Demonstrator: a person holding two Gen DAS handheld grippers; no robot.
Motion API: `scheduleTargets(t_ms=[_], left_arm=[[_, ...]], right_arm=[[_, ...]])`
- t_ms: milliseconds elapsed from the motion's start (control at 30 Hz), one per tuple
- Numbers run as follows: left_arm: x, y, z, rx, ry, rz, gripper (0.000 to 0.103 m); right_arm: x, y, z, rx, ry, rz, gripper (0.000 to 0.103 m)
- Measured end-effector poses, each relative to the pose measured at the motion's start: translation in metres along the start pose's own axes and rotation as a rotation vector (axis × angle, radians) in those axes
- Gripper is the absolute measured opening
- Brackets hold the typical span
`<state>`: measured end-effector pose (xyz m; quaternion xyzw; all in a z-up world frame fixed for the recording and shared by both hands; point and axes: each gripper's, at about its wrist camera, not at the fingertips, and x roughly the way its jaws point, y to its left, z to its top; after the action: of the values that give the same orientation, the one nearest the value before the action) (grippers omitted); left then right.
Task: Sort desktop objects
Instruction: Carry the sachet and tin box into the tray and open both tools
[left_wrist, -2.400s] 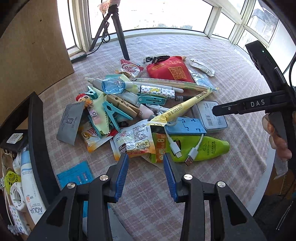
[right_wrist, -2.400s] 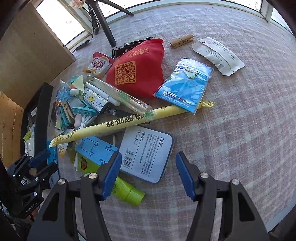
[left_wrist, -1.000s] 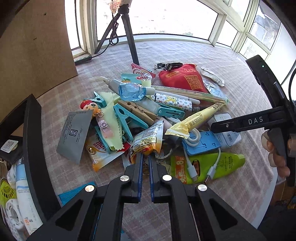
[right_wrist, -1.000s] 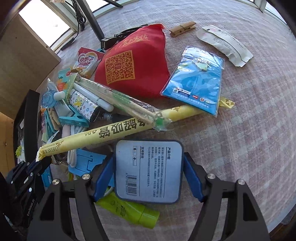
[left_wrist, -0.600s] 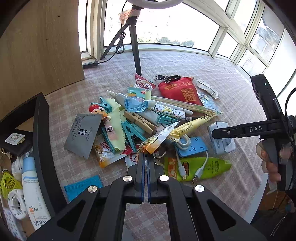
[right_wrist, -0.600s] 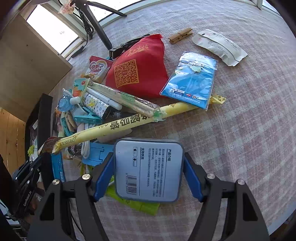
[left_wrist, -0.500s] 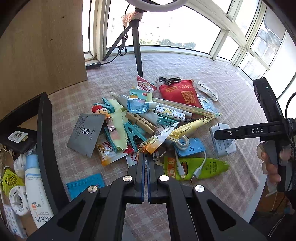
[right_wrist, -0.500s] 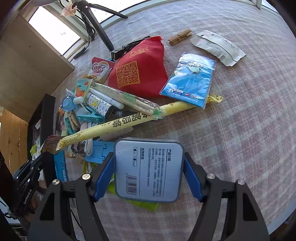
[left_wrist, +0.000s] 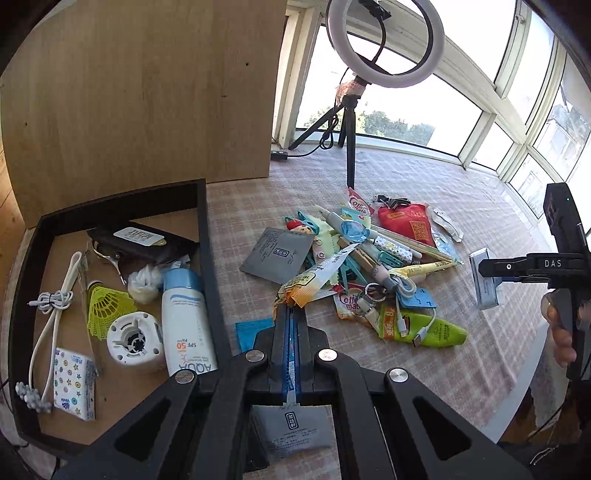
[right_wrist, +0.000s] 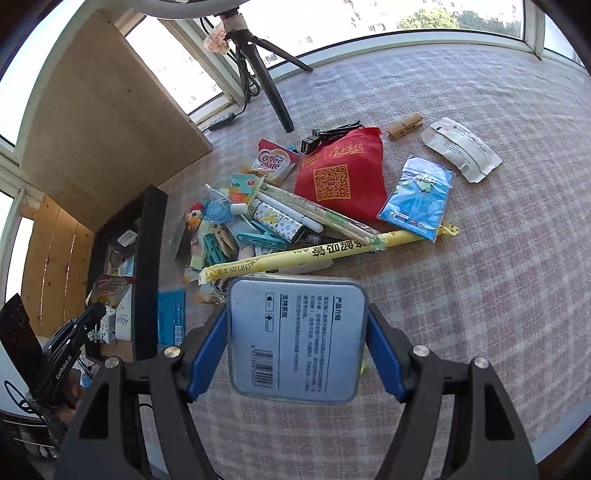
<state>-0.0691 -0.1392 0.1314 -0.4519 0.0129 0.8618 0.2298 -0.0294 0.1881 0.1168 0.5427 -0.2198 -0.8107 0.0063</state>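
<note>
The left gripper (left_wrist: 291, 314) is pinched tight on the edge of a thin sachet (left_wrist: 314, 275), which sticks out ahead of the tips above the pile (left_wrist: 369, 266), beside the black tray (left_wrist: 207, 236). The right gripper (right_wrist: 295, 343) clamps a flat grey box (right_wrist: 295, 339) by its two sides, clear of the checked cloth (right_wrist: 480, 258).

Risks, as I judge them: the sachet is held only by a sliver of its edge, so a quick swing toward the tray could let it slide out and land back on the pile. The box is smooth and gripped by narrow pads; a tilt could make it pivot or slip.

Writing: the sunscreen (left_wrist: 186, 317) in the tray reads "AQUA" and "SPF 50". A packet (right_wrist: 275, 160) says "Coffee mate". The long yellow stick (right_wrist: 314, 254) reads "CHEERS". The red pouch (right_wrist: 340, 177) carries a QR code. The box has Chinese text and a barcode. The sachet's print may also be a coffee brand, but it is too creased to read.
</note>
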Motion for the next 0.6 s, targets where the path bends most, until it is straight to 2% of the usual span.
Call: scheduleTargets(t_ms=[267,600], left_arm=[[-0.048,0.082,-0.031,-0.162,-0.050,0.144,0.001],[-0.073,0.135,-0.066,-0.256,-0.067,0.210,0.001]], right_arm=[[0.013,0.098,-0.002,-0.193,0.039,0.070,0.070],[0.060,0.235,-0.034,-0.416,0.154,0.181,0.070]])
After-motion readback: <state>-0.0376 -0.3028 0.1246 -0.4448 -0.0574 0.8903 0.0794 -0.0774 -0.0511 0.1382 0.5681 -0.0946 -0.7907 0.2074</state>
